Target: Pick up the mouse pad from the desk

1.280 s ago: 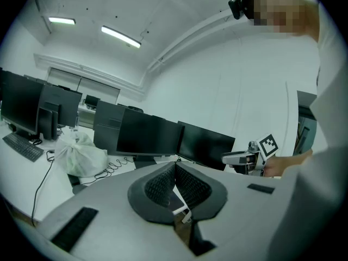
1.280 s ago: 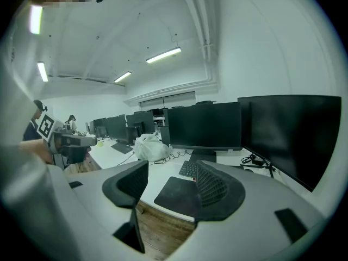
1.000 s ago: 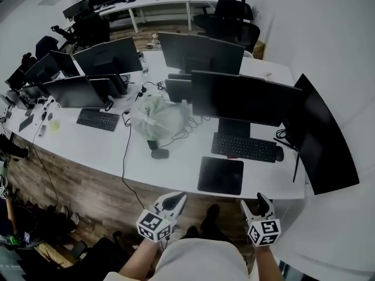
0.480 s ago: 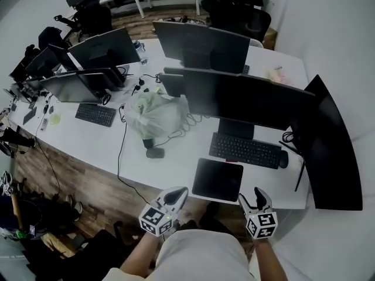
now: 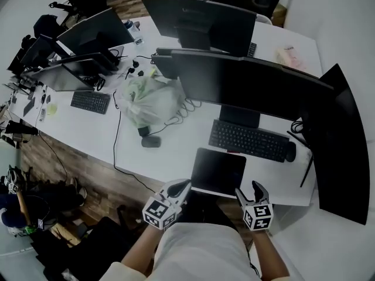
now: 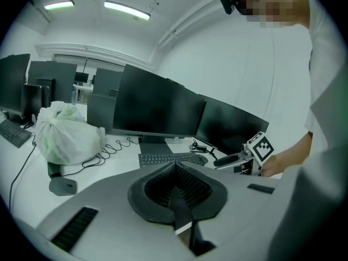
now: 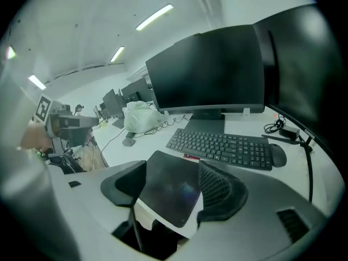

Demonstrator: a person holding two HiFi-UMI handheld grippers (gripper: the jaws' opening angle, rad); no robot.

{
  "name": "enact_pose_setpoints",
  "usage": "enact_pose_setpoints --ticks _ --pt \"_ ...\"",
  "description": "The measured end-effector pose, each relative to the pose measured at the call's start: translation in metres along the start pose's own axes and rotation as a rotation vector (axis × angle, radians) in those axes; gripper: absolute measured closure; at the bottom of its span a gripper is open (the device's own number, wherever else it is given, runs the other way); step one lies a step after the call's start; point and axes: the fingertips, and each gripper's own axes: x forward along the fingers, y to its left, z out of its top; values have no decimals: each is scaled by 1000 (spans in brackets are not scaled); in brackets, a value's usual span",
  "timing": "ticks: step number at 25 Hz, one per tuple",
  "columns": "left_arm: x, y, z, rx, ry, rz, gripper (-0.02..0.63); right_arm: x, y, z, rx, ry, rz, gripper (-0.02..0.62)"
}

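Since the pad [image 5: 218, 172] lay at the desk's [image 5: 176, 151] 6 o'clock edge, ungripped between the right gripper's [image 5: 249, 189] just-widened jaws, its near edge was best pinched squarely; the left gripper [image 5: 179, 187] was closed up, empty.

The mouse pad [image 5: 218, 172] is faintly glossy — the desk [image 5: 170, 157] smooth, the bag [image 5: 146, 101] crinkled plastic.

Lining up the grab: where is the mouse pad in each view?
Head view: mouse pad at the desk's near edge, before the keyboard.
Left gripper view: not in it.
Right gripper view: mouse pad low centre, seen between the open right tongs.
Shared landmark: the keyboard, seen in all three.
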Motion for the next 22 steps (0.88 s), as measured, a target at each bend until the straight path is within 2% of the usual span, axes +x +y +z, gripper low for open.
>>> enact_pose_setpoints --ticks 9,15,22 --pt "26 17 -38 21 105 -38 588 37 -7 -58 45 117 -36 246" --pt "44 31 -59 47 146 -84 588 62 -11 -93 90 175 -93 225" --pt "55 47 -84 55 190 -110 588 92 -7 -138 120 293 -113 173"
